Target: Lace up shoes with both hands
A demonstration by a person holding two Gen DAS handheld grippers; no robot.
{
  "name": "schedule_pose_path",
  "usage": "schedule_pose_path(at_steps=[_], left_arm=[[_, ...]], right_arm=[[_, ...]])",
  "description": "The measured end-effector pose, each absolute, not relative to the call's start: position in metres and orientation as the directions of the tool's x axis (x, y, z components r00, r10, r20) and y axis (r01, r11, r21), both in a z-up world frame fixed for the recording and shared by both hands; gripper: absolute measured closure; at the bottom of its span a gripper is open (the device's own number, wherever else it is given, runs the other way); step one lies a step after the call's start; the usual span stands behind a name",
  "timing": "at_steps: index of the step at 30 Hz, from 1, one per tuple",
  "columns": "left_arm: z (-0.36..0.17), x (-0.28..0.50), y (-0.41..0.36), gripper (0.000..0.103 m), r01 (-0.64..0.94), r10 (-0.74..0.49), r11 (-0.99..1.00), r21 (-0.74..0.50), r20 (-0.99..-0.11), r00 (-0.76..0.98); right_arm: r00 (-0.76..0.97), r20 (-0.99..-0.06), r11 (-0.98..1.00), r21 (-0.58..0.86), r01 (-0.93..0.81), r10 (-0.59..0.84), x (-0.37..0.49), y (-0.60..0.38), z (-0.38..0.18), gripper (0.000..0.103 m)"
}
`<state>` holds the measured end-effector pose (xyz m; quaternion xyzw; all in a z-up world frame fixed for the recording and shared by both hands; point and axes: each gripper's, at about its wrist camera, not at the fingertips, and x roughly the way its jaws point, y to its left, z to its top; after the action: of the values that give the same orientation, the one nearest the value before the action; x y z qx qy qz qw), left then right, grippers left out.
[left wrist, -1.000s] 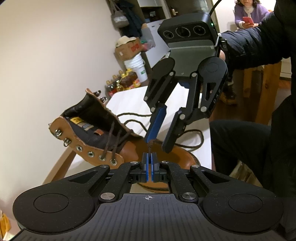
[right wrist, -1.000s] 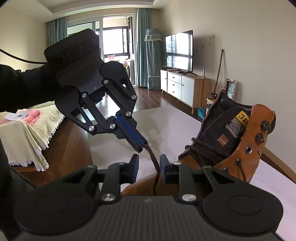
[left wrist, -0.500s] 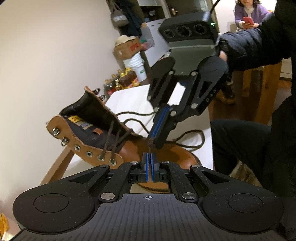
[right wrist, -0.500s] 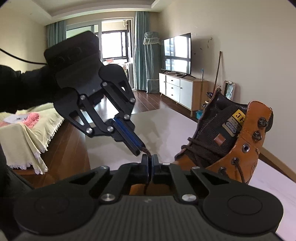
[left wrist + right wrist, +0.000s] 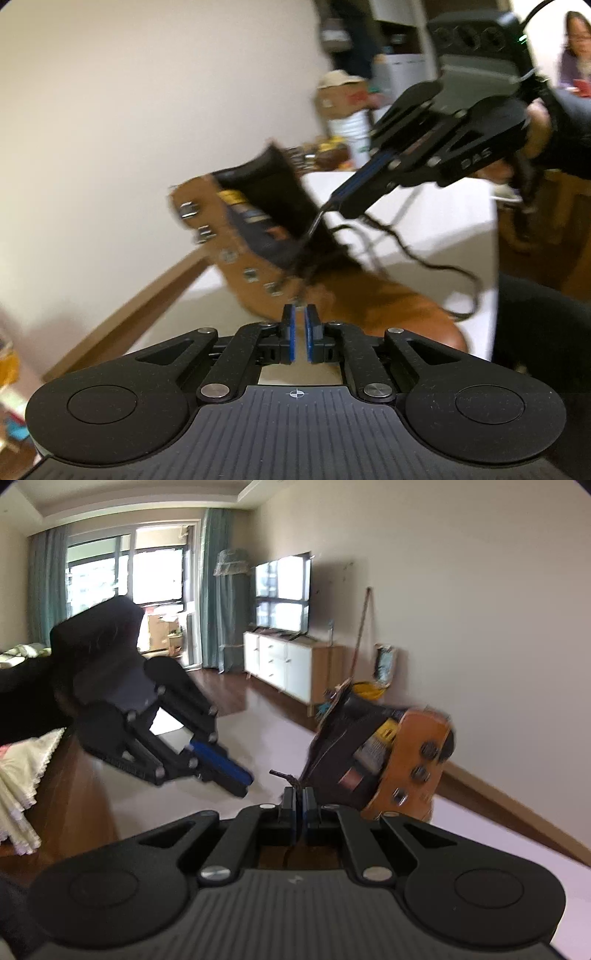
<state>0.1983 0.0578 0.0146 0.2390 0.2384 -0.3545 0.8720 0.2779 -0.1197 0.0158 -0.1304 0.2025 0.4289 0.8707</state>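
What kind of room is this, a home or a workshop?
Most likely a home living room: a television on a white cabinet, teal curtains beside a large window, and a wooden floor.

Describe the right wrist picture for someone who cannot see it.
The right gripper is shut on the dark lace end beside a tan boot on a white table. The left gripper hangs apart, in a living room.

White table carries a tan boot and loose lace
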Motion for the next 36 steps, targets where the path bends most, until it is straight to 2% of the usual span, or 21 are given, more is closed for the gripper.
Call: schedule_pose_path(at_steps=[6, 13, 28, 36], left_arm=[[0.01, 0.213, 0.06, 0.095, 0.691, -0.491, 0.688, 0.223, -0.557, 0.669], [0.008, 0.218, 0.061, 0.095, 0.686, -0.501, 0.693, 0.222, -0.536, 0.679], [0.001, 0.227, 0.067, 0.095, 0.687, -0.527, 0.692, 0.223, -0.494, 0.692], [0.001, 0.228, 0.064, 0.086, 0.698, -0.54, 0.668, 0.256, -0.478, 0.692]], right_arm=[[0.613, -0.532, 0.63, -0.18, -0.756, 0.584, 0.293, -0.092, 0.013, 0.099], [0.63, -0.57, 0.617, -0.253, -0.745, 0.527, 0.293, -0.071, 0.01, 0.099], [0.548, -0.608, 0.616, -0.119, -0.779, 0.574, 0.313, -0.074, 0.005, 0.099], [0.543, -0.647, 0.551, -0.219, -0.805, 0.536, 0.312, -0.057, 0.009, 0.099]])
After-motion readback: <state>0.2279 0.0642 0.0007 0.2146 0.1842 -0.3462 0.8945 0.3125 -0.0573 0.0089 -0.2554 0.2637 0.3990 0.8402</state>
